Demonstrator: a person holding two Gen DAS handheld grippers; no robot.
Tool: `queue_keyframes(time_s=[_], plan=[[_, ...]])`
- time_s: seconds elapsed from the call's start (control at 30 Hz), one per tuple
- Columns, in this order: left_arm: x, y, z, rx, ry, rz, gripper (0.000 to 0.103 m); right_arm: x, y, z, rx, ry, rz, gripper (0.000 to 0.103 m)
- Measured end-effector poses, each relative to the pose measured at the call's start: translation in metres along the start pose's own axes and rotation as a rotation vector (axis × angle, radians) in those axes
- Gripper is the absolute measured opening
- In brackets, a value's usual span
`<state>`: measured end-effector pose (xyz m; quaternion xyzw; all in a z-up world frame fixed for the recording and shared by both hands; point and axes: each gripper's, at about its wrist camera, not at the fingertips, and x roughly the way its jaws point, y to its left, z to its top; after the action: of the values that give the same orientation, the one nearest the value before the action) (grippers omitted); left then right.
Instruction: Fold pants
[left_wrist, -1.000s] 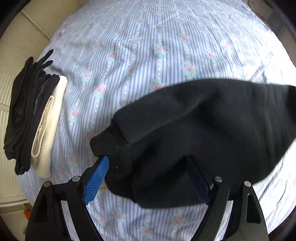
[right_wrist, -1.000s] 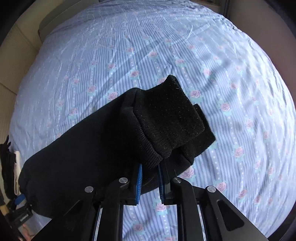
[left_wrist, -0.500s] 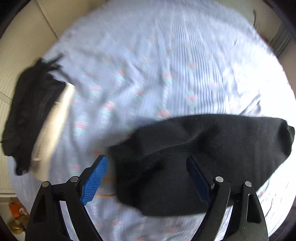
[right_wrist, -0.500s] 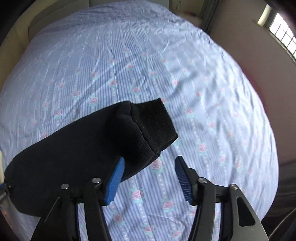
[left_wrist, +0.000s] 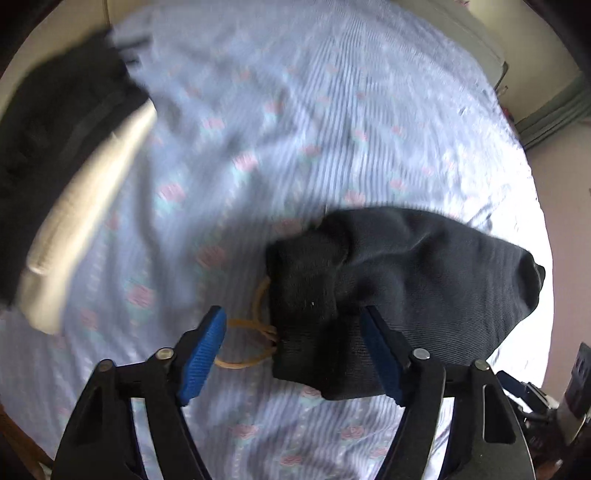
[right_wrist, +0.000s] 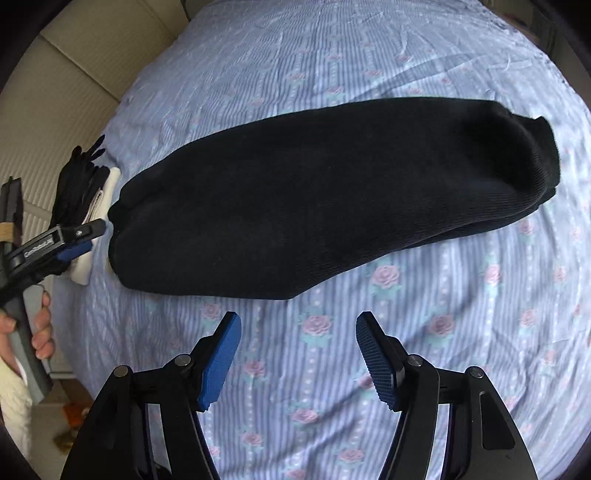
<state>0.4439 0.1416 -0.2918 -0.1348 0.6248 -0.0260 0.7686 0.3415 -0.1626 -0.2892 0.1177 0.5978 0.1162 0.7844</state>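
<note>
The black pants (right_wrist: 325, 192) lie folded in a long flat bundle across the floral bed sheet (right_wrist: 369, 55). In the left wrist view the pants (left_wrist: 399, 280) lie just ahead, their near end between the blue pads. My left gripper (left_wrist: 291, 354) is open and holds nothing; it also shows at the left edge of the right wrist view (right_wrist: 74, 240). My right gripper (right_wrist: 295, 354) is open and empty, just short of the pants' near edge.
A stack of folded clothes, black over cream (left_wrist: 74, 155), lies at the bed's left edge, also seen in the right wrist view (right_wrist: 88, 192). A tan elastic band (left_wrist: 251, 339) lies on the sheet beside the pants. A beige padded wall (right_wrist: 55, 92) borders the bed.
My right gripper opened, let go of the pants' cuff end and drew back. The pants dropped flat on the sheet. My left gripper stayed open and swung right.
</note>
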Motion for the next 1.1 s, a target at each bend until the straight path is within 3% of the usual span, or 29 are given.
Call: queue_keyframes(time_s=[0.03, 0.1, 0.13, 0.17, 0.27, 0.4, 0.6, 0.93, 1.1], plan=[[0.005, 0.000, -0.002, -0.017, 0.014, 0.001, 0.071, 0.004, 0.003, -0.001, -0.009, 0.003, 0.009, 0.065], [0.015, 0.005, -0.004, -0.068, 0.031, -0.017, 0.060, 0.011, 0.007, 0.000, -0.031, 0.014, 0.003, 0.065], [0.018, 0.006, -0.003, -0.089, 0.038, -0.042, 0.043, 0.016, 0.008, 0.001, -0.033, 0.026, 0.008, 0.064], [0.018, 0.005, 0.001, -0.102, 0.043, -0.049, 0.036, 0.017, 0.006, 0.003, -0.027, 0.036, 0.018, 0.064], [0.013, 0.000, 0.019, -0.102, 0.004, 0.003, 0.029, 0.025, 0.012, 0.009, -0.049, 0.062, 0.048, 0.063], [0.019, -0.005, 0.041, -0.088, 0.006, 0.049, 0.028, 0.023, 0.019, 0.026, -0.098, 0.034, 0.058, 0.061], [0.031, -0.006, 0.055, -0.059, 0.005, 0.096, 0.029, -0.001, 0.023, 0.059, -0.118, -0.086, 0.108, 0.061], [0.044, -0.004, 0.061, -0.052, 0.020, 0.106, 0.031, 0.032, 0.012, 0.051, -0.070, 0.040, 0.131, 0.061], [0.048, -0.004, 0.062, -0.062, 0.018, 0.109, 0.037, 0.017, 0.029, 0.064, -0.159, -0.047, 0.117, 0.061]])
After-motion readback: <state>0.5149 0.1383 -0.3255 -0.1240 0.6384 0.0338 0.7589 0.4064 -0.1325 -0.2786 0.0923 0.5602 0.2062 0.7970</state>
